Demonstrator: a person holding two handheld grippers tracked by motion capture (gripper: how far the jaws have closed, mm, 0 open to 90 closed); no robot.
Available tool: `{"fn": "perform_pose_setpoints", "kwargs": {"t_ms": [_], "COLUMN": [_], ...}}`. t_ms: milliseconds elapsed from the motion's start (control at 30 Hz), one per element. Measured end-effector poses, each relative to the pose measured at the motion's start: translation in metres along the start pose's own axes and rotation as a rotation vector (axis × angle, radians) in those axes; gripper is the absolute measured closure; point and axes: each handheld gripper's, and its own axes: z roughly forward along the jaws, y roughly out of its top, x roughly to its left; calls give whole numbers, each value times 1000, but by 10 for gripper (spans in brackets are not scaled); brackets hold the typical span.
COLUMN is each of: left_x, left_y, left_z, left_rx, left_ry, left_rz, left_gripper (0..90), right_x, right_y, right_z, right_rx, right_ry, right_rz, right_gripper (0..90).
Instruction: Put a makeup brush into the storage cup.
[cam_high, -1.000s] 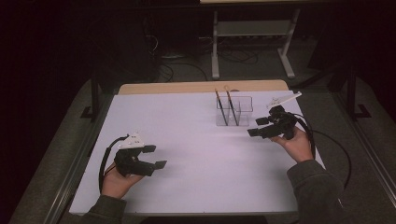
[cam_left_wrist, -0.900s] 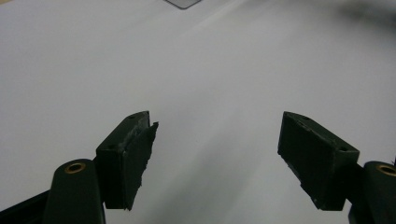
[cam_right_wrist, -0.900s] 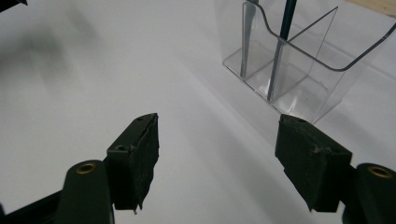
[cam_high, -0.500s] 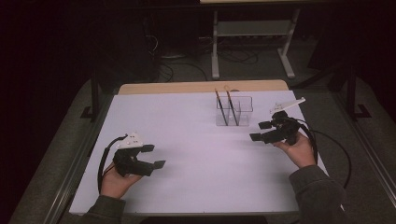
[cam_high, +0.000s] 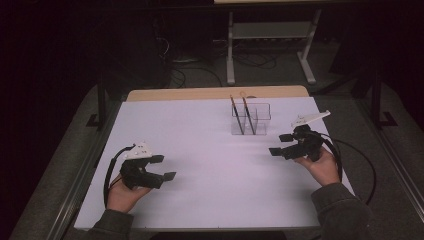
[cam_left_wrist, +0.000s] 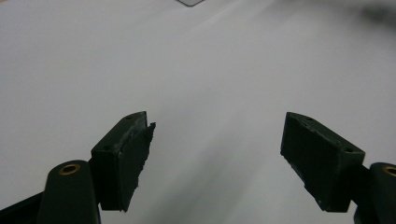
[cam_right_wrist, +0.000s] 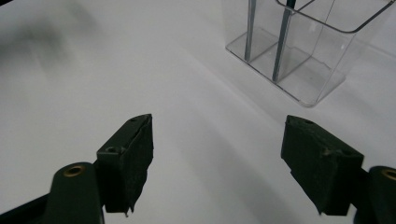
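Right jaws: we see the two black jaws of the right gripper (cam_right_wrist: 217, 163) standing wide apart with nothing between them; they have just been opening further.
Right gripper's place: in the high view the right gripper (cam_high: 281, 144) hangs over the right part of the white table (cam_high: 200, 150), held in the person's right hand (cam_high: 322, 165), its jaws pointing toward the middle of the table.
Left jaws: the left gripper (cam_left_wrist: 215, 163) is also released, jaws spread, only bare white surface between them.
Left gripper's place: we find the left gripper (cam_high: 162, 167) near the table's front left, gripped by the left hand (cam_high: 122, 195), well apart from the right one.
Clear holder: a see-through box with compartments (cam_right_wrist: 299, 51) stands upright on the table ahead of the right jaws and somewhat to their right, not touching them; in the high view the holder (cam_high: 251, 119) sits at the far right-centre of the table.
Sticks: two thin dark sticks (cam_high: 239, 114) stand in the holder, leaning slightly, their tops above its rim.
Cables: a black cable (cam_high: 360, 165) trails from the right gripper off the table's right edge.
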Motion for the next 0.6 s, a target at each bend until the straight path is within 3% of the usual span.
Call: {"fn": "perform_pose_setpoints", "kwargs": {"t_ms": [600], "left_x": [2], "left_y": [-3], "left_z": [-1], "left_rx": [-5], "left_ry": [18], "left_rz": [-9], "left_gripper": [220], "right_x": [12], "right_y": [-23], "right_z": [-7], "right_rx": [-36], "right_ry": [-6], "right_rz": [7], "right_gripper": [204]}}
